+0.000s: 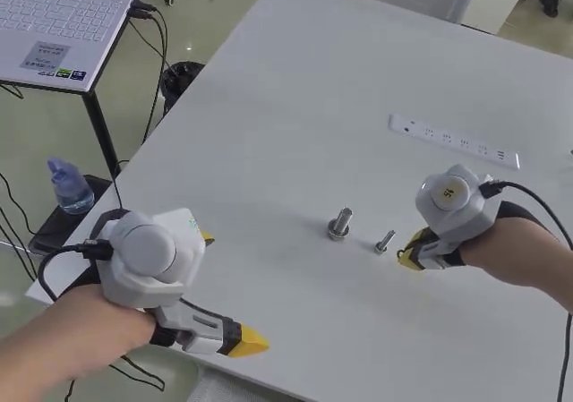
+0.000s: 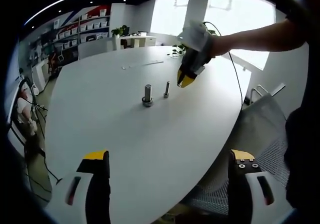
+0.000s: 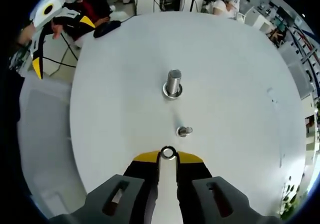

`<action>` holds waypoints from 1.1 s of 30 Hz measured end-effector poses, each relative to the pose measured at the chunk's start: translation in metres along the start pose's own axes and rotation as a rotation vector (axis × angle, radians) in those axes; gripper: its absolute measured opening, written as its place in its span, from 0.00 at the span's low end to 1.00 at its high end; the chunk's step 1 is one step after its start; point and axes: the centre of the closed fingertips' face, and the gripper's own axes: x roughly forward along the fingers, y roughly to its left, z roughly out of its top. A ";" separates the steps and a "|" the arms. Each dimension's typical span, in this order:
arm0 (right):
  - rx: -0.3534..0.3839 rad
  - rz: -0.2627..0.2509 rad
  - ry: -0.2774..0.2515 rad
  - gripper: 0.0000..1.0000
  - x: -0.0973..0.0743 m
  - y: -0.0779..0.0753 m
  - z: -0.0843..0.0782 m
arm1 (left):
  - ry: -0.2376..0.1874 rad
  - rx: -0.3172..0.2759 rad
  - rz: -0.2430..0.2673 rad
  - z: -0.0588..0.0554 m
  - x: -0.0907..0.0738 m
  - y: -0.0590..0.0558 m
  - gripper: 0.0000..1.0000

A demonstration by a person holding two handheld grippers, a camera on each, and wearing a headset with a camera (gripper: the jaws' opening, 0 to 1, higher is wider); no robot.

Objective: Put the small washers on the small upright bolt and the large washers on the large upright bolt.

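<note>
the right tongs [image 3: 168,157] are pinching a small washer [image 3: 168,148], just beside the small upright bolt [image 3: 184,131] on the bench [image 3: 240,84]. the left tongs [image 2: 169,156] are spread and hold nothing. i think the washer hole must come exactly above the bolt top and stay flat before the release.

The round sticker [image 1: 448,190] on the right gripper [image 1: 412,257] bears two dark characters too blurred to read, and the stickers [image 1: 52,62] on the laptop [image 1: 72,8] are equally illegible.
</note>
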 end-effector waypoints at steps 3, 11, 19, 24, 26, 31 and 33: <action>0.005 -0.004 -0.007 0.13 -0.005 -0.003 0.006 | -0.002 -0.003 -0.004 0.001 -0.001 0.000 1.00; -0.012 -0.018 -0.012 0.13 -0.009 -0.007 0.023 | 0.009 0.008 -0.003 0.000 -0.001 0.002 0.99; -0.020 -0.020 -0.008 0.13 -0.007 -0.011 0.027 | 0.011 0.014 -0.006 0.001 -0.001 0.003 0.95; -0.016 -0.015 -0.008 0.13 -0.006 -0.011 0.027 | 0.007 0.015 -0.004 0.003 -0.002 0.005 0.94; -0.019 -0.014 -0.006 0.13 -0.005 -0.010 0.027 | 0.007 0.014 -0.005 0.003 -0.002 0.005 0.94; -0.021 -0.012 -0.005 0.13 -0.003 -0.010 0.028 | 0.011 0.010 -0.007 0.000 -0.001 0.005 0.93; -0.022 -0.012 -0.002 0.13 -0.002 -0.010 0.027 | 0.014 0.011 -0.008 0.000 -0.002 0.004 0.93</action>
